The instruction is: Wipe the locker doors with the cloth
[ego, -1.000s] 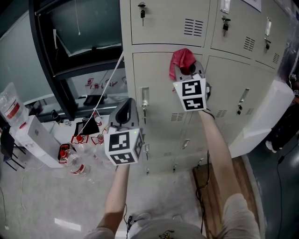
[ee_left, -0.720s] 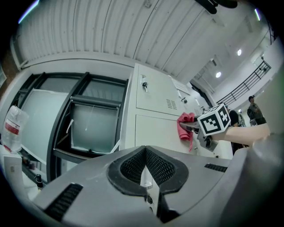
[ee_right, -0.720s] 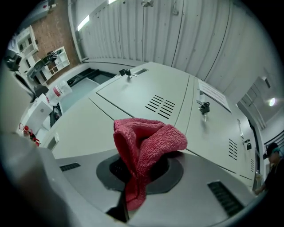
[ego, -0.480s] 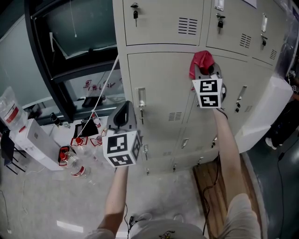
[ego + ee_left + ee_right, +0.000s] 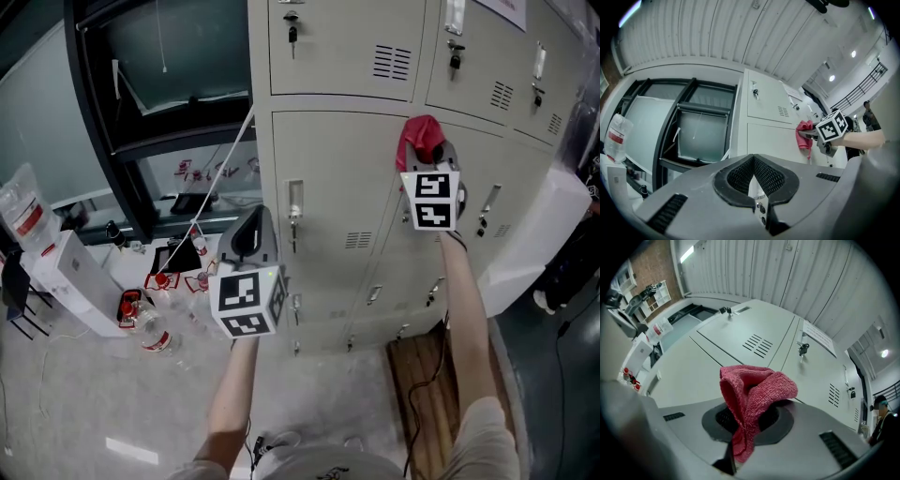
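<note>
Two grippers are showing in the head view. I'm holding the right gripper high and far, against the lockers, its jaws pinching the red cloth. In the right gripper view the cloth is bunching up over the jaw tips, with a tail hanging down between them. The cloth is sitting near the top of the middle-row locker doors, right by the vertical seam between two of them; I can't confirm contact with the metal. The left gripper is hanging lower, nearer and to the left, its jaws pressed together on nothing. Plastic bottles are lying on the floor at far left.
</note>
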Demonstrator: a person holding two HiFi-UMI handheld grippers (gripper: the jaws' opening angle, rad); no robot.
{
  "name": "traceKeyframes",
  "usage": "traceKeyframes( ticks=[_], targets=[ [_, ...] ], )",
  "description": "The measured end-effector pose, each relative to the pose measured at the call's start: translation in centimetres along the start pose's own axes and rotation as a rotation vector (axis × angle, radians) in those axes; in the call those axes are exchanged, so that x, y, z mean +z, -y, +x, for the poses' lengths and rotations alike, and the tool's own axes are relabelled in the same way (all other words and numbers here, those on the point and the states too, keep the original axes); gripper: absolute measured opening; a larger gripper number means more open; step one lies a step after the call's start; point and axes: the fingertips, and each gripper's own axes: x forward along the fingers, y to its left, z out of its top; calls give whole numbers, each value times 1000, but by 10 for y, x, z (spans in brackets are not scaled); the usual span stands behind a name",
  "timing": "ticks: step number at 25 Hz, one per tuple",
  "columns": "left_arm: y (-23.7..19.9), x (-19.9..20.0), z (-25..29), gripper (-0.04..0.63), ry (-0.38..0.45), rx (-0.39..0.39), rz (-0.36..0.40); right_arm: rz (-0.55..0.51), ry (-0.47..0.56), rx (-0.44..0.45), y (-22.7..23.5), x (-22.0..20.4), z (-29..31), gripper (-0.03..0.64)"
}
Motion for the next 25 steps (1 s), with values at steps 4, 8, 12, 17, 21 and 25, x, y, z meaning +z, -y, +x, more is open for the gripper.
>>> traceKeyframes(
  ticks=[4,8,12,17,21,25],
  targets=[
    [-9,4,-5,15,4,11,-4,90,111,113,-40,39,-28,31],
    [-15,5,-7,17,13,18,-18,168,223,225,-92,82,-37,31],
    [-17,3,-10,15,10,22,-29,175,261,310,-147,106,-27,31],
    [-24,-2,-16,16,5,29,-19,174,264,370,-196,113,-7,31],
    [-30,-4,-19,16,1,35,-13,145,254,381,-220,113,5,31],
    [-36,1,-21,15,14,47,-27,135,235,394,-233,111,12,31]
  ],
)
